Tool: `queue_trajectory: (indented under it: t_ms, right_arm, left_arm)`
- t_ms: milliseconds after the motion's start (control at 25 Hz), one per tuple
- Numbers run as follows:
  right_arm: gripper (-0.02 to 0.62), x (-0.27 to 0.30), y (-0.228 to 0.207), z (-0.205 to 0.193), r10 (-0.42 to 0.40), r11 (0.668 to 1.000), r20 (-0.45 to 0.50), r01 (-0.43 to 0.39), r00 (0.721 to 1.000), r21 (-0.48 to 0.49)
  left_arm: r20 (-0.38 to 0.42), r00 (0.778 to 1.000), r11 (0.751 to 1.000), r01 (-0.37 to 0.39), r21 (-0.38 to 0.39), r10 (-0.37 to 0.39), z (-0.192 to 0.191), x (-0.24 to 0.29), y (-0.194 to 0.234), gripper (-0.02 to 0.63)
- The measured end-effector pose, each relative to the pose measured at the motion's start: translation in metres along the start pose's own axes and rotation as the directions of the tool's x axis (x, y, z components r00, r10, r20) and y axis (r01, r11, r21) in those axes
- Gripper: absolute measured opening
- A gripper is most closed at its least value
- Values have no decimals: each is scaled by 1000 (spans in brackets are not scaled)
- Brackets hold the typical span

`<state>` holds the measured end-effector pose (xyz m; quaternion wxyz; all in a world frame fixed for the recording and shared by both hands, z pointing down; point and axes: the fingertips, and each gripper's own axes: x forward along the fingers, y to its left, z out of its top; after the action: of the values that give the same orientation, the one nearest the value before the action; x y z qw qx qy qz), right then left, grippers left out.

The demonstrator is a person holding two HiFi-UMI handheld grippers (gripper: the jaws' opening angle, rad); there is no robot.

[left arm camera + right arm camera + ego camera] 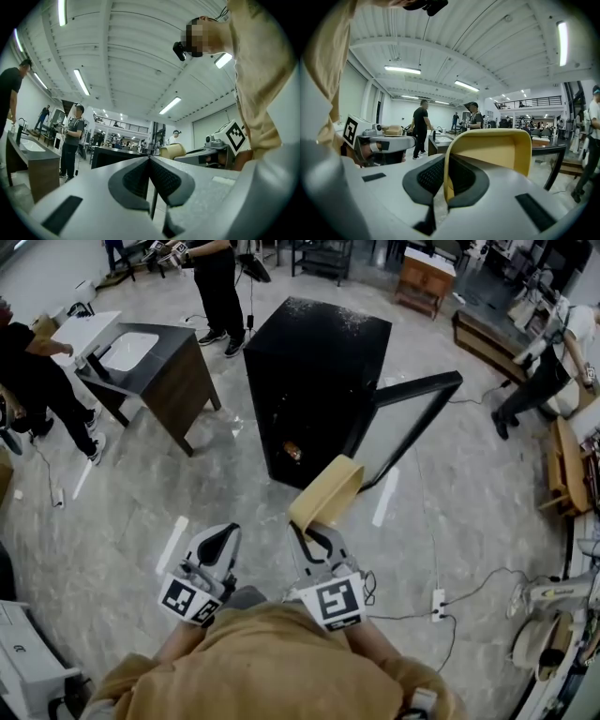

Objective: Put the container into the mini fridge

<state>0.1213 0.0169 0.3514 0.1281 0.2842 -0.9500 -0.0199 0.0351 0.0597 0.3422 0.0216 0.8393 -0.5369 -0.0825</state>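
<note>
Pale yellow open plastic container [501,145]: held in the air, with one side wall pinched between the pads of the right tool [446,176]. It is in front of the black mini fridge [319,381], whose door [412,418] stands open. Judged light, thin-walled and somewhat flexible. The wall grip looks adequate but may let it swing or slip, so a deeper bite is advisable. Left tool [150,176]: clenched, nothing between its jaws.
</note>
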Motion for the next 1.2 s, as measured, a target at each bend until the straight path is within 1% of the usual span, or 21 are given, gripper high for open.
queue_trajectory:
  t_ms: [80, 200, 320, 440, 520, 600, 680, 800, 1000, 1080, 1200]
  right_arm:
    - [3, 4, -1, -2, 10, 1000, -5, -10, 1000, 0]
    - [3, 10, -5, -4, 8, 1000, -10, -8, 1000, 9]
    - [3, 17, -14, -8, -3, 1000, -34, 4, 999, 23]
    - [3, 30, -24, -13, -16, 999, -66, 19, 998, 43]
    - [3, 43, -35, -11, -36, 997, -84, 41, 996, 60]
    - [3, 61, -45, -6, -61, 996, -93, 67, 994, 58]
    - [3, 81, -51, -2, -75, 996, -104, 80, 992, 44]
    - [3, 114, -57, -3, -64, 998, -142, 66, 988, 10]
    - [3, 165, -61, -15, -31, 999, -198, 27, 980, -21]
    - [3, 183, -65, -25, -26, 998, -226, 13, 974, -63]
    - [3, 204, -71, -43, -20, 989, -287, -22, 958, -145]
  left_arm:
    - [2, 1000, 1000, -14, 1, 14, 0, 1, 6, 2]
    - [-6, 1000, 1000, -13, -10, 13, -4, 6, 13, 2]
    - [-13, 1000, 1000, 8, -17, -8, -6, 20, 22, 2]
    - [-7, 999, 999, 43, -4, -43, -4, 39, 36, 2]
    - [1, 998, 998, 66, -4, -66, -2, 53, 51, 2]
    - [9, 997, 997, 80, -10, -80, 2, 68, 73, 3]
    - [20, 996, 996, 89, 5, -89, 10, 80, 96, 2]
    - [39, 995, 995, 90, 32, -91, 17, 97, 127, 2]
    - [9, 996, 996, 84, 12, -85, 4, 108, 174, 2]
    - [8, 997, 997, 82, 2, -82, -1, 114, 191, 2]
    - [1, 996, 996, 84, -16, -84, -12, 124, 209, 2]
